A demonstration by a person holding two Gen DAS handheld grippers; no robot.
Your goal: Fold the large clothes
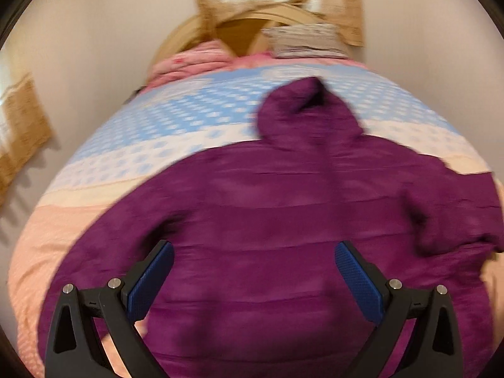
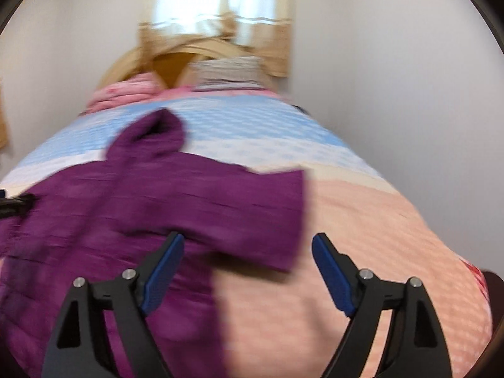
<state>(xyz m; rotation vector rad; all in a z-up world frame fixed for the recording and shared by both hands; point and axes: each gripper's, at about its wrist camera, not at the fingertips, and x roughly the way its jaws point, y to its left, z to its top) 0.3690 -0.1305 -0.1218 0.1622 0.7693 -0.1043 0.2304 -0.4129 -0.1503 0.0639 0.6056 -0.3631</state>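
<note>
— So where is the purple jacket [image 1: 283,220] lying?
— It is lying back-up on the bed [image 1: 141,132], filling the lower middle of the left wrist frame, its long axis running up the frame and its hood [image 1: 305,110] pointing toward the headboard [image 1: 239,31] at top centre.
— And the tools?
— The left gripper [image 1: 254,278] is gaping wide over the jacket's body, gripping nothing. The right gripper [image 2: 249,271] is also standing wide, hovering over the folded sleeve [image 2: 267,214] at frame centre.
</note>
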